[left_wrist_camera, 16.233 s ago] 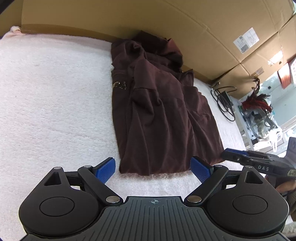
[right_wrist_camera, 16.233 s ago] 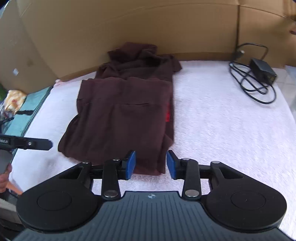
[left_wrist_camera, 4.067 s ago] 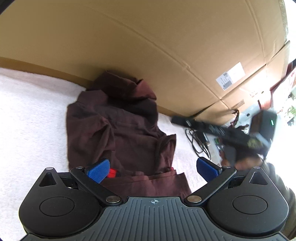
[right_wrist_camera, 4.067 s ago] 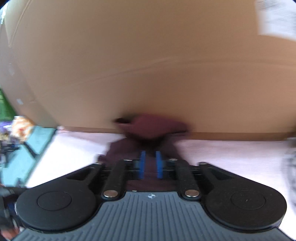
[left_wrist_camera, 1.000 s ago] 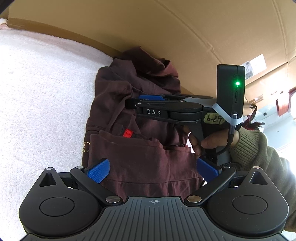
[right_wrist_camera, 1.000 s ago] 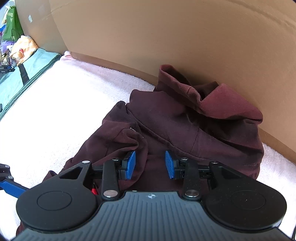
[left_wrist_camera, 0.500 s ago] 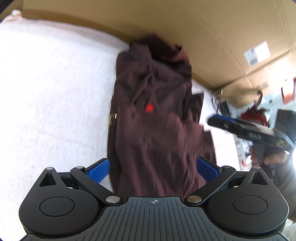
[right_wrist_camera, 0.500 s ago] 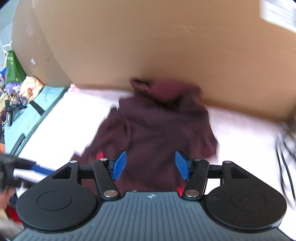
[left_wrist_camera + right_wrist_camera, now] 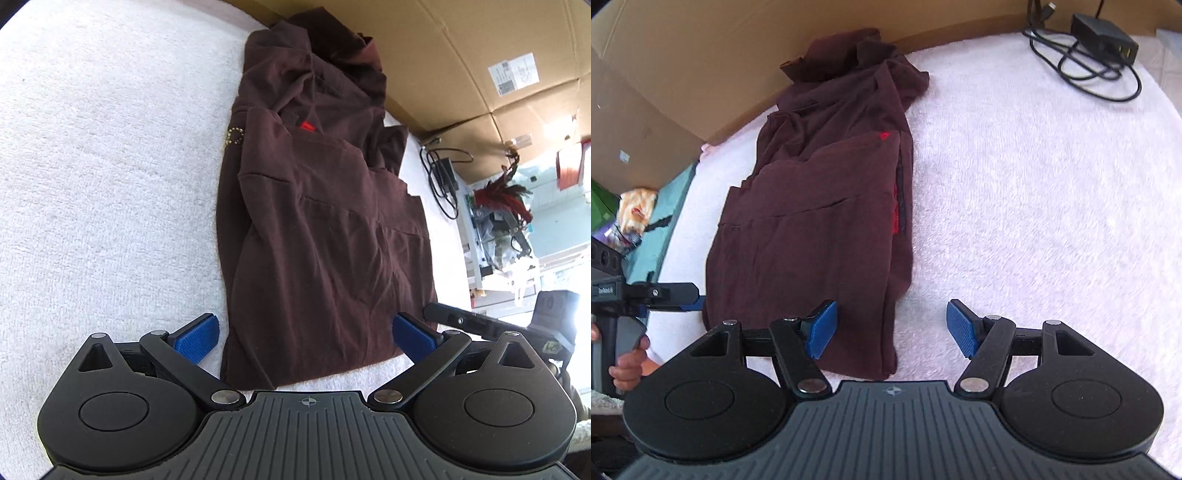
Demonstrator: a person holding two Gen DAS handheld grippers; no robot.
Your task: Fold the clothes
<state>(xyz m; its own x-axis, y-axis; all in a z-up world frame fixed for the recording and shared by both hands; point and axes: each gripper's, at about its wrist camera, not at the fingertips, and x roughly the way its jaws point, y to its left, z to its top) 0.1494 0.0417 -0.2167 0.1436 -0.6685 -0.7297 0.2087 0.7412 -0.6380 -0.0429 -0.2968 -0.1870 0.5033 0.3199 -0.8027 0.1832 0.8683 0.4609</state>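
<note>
A dark brown hooded garment (image 9: 325,221) lies folded lengthwise on the white towel-covered surface (image 9: 92,166), its hood against the cardboard wall. It also shows in the right wrist view (image 9: 820,221), with a small red tag (image 9: 884,136). My left gripper (image 9: 306,336) is open and empty, its blue pads either side of the garment's near hem. My right gripper (image 9: 892,328) is open and empty over the hem's right corner. The right gripper shows at the left wrist view's right edge (image 9: 461,319); the left gripper shows at the right wrist view's left edge (image 9: 665,295).
A cardboard wall (image 9: 461,44) bounds the far side. A black charger with coiled cable (image 9: 1100,37) lies on the towel at the far right. A teal mat with a bag (image 9: 639,218) lies beyond the left edge. Cluttered shelves (image 9: 506,229) stand off the right.
Both grippers have pulled back from the hood end to the garment's near hem. The right gripper, which was over the hood a second ago, has opened wider. The garment lies flat, released.
</note>
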